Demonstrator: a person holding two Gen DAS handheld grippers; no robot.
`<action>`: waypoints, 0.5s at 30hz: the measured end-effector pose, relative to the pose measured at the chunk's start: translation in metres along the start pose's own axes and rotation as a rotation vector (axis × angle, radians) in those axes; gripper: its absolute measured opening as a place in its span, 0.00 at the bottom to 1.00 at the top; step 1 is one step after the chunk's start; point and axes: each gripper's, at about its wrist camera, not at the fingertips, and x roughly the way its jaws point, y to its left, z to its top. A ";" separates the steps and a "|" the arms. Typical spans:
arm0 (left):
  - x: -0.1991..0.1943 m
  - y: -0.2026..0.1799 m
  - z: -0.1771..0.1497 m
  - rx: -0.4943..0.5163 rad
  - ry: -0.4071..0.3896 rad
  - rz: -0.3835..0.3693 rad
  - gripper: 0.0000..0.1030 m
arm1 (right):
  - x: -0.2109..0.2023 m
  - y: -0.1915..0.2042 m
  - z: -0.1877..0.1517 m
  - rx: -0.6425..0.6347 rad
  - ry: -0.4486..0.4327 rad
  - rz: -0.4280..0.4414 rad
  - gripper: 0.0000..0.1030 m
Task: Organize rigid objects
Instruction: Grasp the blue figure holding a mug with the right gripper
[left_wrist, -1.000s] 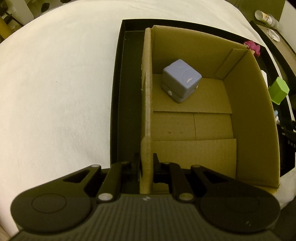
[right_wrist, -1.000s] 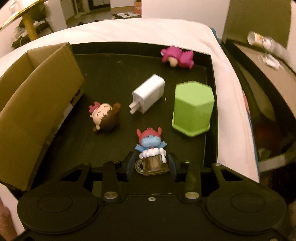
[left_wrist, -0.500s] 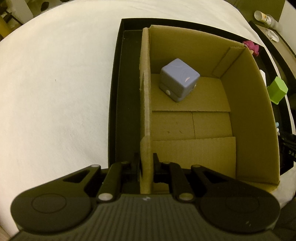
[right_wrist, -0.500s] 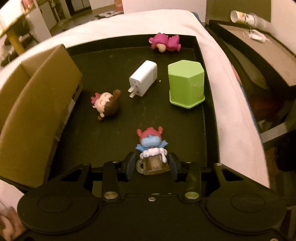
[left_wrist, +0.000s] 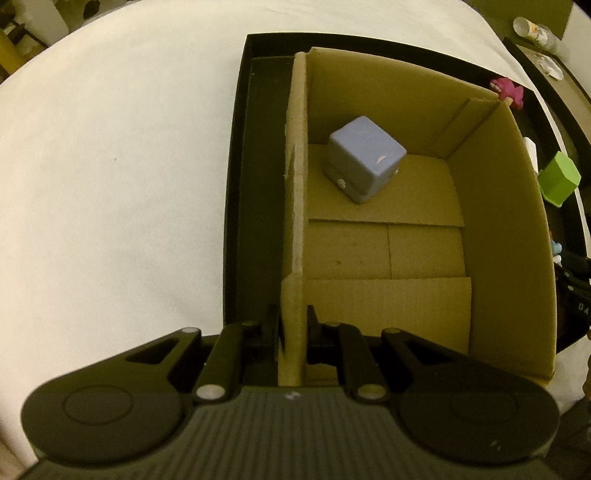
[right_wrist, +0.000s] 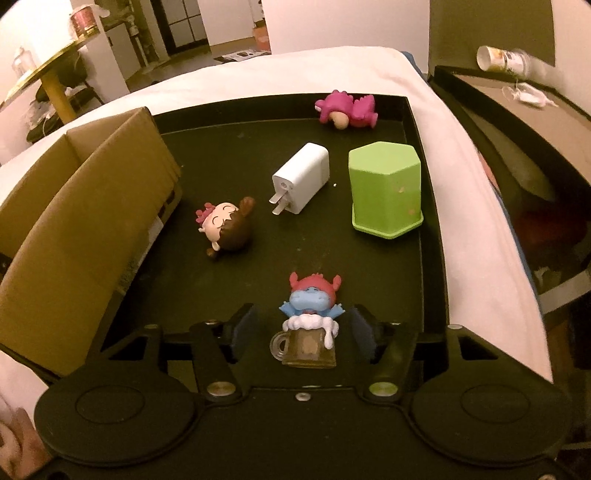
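1. Blue figure in beer mug (right_wrist: 308, 328) stands upright on the black tray (right_wrist: 424, 280) floor, near edge, between the fingers of the right gripper (right_wrist: 302, 334); jaws spread wide, gaps on both sides, not touching it.
2. Left gripper (left_wrist: 293, 328) jaws pinched on the left wall of the cardboard box (left_wrist: 513, 240), near corner.
3. Purple cube (left_wrist: 364, 164) sits inside box, far half.
4. On tray beyond mug figure: brown-haired doll (right_wrist: 227, 229) on its side, white charger (right_wrist: 301, 179), green hexagonal container (right_wrist: 386, 192), pink toy (right_wrist: 347, 109) by far rim.
5. Box stands at tray's left; tray on white sheet (left_wrist: 110, 166).
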 end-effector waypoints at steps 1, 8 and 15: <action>0.000 0.001 0.001 -0.008 0.001 -0.001 0.11 | 0.000 0.000 0.000 -0.005 -0.004 -0.004 0.55; 0.001 -0.003 0.010 -0.007 0.001 0.009 0.11 | 0.004 0.001 0.003 -0.057 0.001 0.007 0.55; 0.006 -0.006 0.012 -0.023 -0.008 0.023 0.11 | 0.006 0.004 0.005 -0.028 0.012 -0.050 0.55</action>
